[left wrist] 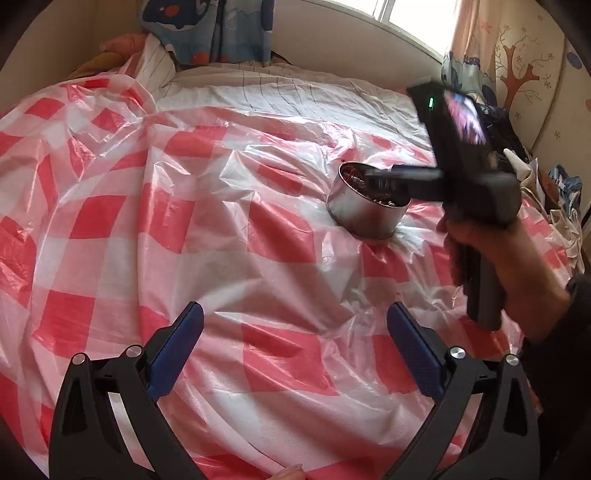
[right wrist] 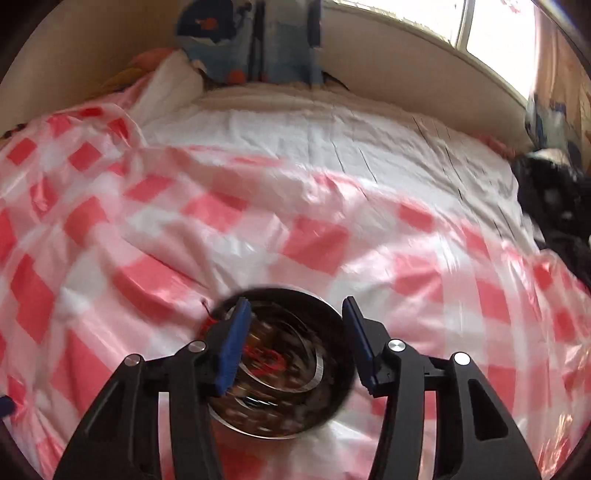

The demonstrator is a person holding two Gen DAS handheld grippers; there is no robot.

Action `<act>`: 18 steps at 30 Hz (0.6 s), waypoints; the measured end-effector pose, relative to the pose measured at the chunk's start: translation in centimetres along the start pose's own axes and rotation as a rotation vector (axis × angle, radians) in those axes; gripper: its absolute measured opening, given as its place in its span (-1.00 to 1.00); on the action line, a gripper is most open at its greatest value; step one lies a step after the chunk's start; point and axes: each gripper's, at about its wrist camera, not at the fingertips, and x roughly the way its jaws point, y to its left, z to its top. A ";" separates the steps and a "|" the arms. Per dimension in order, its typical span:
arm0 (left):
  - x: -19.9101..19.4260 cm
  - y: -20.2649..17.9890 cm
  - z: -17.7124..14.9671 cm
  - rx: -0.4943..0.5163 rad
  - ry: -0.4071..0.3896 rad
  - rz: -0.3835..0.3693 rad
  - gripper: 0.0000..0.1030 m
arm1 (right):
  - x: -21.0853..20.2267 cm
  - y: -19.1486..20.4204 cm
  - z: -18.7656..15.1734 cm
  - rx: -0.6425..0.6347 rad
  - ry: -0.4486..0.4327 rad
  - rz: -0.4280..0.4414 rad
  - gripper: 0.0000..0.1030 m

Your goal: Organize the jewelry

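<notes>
A round metal tin full of jewelry sits on the red-and-white checked plastic sheet on the bed. In the left wrist view my left gripper is open and empty, low over the sheet, nearer than the tin. My right gripper, held in a hand, reaches over the tin's mouth. In the right wrist view the right gripper is open, its blue pads either side of the blurred tin. A bit of red thread shows at the tin's left rim.
White striped bedding lies beyond the sheet. A blue patterned curtain hangs at the back wall. Dark clothing is piled at the bed's right edge. A window is at the upper right.
</notes>
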 end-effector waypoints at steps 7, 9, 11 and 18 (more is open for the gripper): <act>0.6 -1.3 -0.2 0.054 0.017 0.009 0.85 | 0.1 -1.4 -1.9 -0.038 0.000 0.006 0.00; 0.6 -1.2 -0.2 0.047 0.023 0.005 0.85 | -1.5 -1.5 -1.7 -0.027 -0.064 0.011 0.11; 0.6 -1.2 -0.3 0.047 0.023 0.002 0.85 | -2.7 -1.1 -1.2 -0.039 -0.104 0.026 0.20; 0.6 -1.2 -0.2 0.044 0.028 -0.014 0.85 | -3.1 0.4 -0.5 -0.079 -0.107 0.044 0.30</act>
